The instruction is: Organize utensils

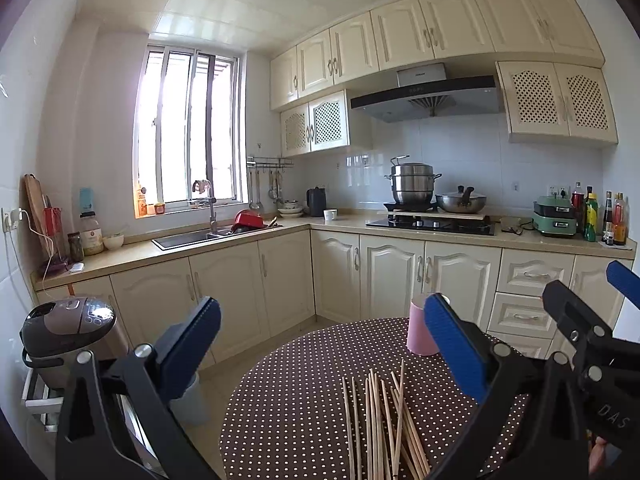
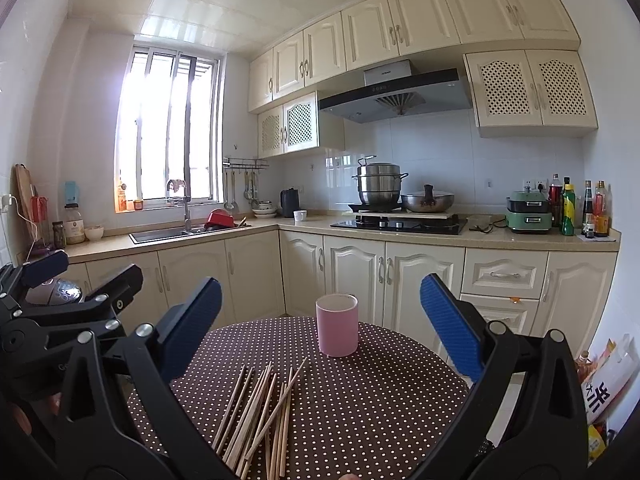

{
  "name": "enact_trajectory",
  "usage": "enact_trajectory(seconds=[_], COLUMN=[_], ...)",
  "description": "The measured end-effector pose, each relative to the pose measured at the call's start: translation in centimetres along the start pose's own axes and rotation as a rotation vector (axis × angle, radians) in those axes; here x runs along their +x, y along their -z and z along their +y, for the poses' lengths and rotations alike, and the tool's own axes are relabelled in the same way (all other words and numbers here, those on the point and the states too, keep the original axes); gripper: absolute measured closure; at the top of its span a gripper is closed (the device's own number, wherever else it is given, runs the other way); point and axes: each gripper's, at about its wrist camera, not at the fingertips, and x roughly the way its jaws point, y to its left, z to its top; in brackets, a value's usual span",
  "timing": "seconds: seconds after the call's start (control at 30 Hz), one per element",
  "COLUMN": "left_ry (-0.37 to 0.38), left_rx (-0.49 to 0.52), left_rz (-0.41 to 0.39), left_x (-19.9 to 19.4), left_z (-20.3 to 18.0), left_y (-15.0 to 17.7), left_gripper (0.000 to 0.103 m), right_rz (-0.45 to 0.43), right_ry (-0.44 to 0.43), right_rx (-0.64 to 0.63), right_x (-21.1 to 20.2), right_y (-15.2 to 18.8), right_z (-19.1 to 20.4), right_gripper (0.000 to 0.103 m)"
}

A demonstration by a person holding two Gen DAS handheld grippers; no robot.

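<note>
Several wooden chopsticks (image 1: 380, 420) (image 2: 260, 412) lie loose in a heap on a round table with a brown polka-dot cloth (image 1: 304, 380) (image 2: 380, 400). A pink cup (image 2: 337, 324) (image 1: 418, 332) stands upright at the table's far side, empty as far as I can see. My left gripper (image 1: 320, 344) hovers open above the table's left part, nothing between its blue pads. My right gripper (image 2: 320, 320) is open too, framing the cup from a distance. In the left wrist view the right gripper (image 1: 592, 300) shows at the right edge; in the right wrist view the left gripper (image 2: 68, 276) shows at the left.
Cream kitchen cabinets (image 2: 360, 272) run behind the table, with a sink (image 2: 168, 234), a stove with pots (image 2: 400, 220) and bottles (image 2: 576, 212) on the counter. A rice cooker (image 1: 68, 332) stands left of the table. Bags (image 2: 608, 384) sit on the floor at right.
</note>
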Motion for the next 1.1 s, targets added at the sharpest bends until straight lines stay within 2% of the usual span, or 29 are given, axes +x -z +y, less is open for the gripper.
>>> enact_trajectory(seconds=[0.43, 0.57, 0.7, 0.77, 0.87, 1.1], left_ry=[0.001, 0.008, 0.055, 0.067, 0.108, 0.137], left_rx=[0.005, 0.007, 0.022, 0.023, -0.014, 0.003], left_rz=[0.049, 0.094, 0.224, 0.313, 0.416, 0.569], left_x=[3.2, 5.2, 9.3, 11.7, 14.5, 19.0], left_z=[-0.2, 0.1, 0.5, 0.9, 2.1, 2.8], left_y=[0.9, 1.9, 4.1, 5.6, 7.8, 12.5], left_gripper=[0.004, 0.004, 0.004, 0.004, 0.004, 0.004], right_rz=[0.046, 0.101, 0.228, 0.298, 0.353, 0.499], right_ry=[-0.04, -0.059, -0.085, -0.082, -0.062, -0.036], right_rx=[0.022, 0.016, 0.036, 0.029, 0.004, -0.023], right_x=[2.8, 4.7, 7.8, 9.5, 11.1, 14.7], right_y=[1.0, 1.9, 3.9, 5.2, 7.2, 11.0], right_z=[-0.2, 0.0, 0.0, 0.1, 0.6, 0.9], right_gripper=[0.006, 0.006, 0.006, 0.006, 0.006, 0.006])
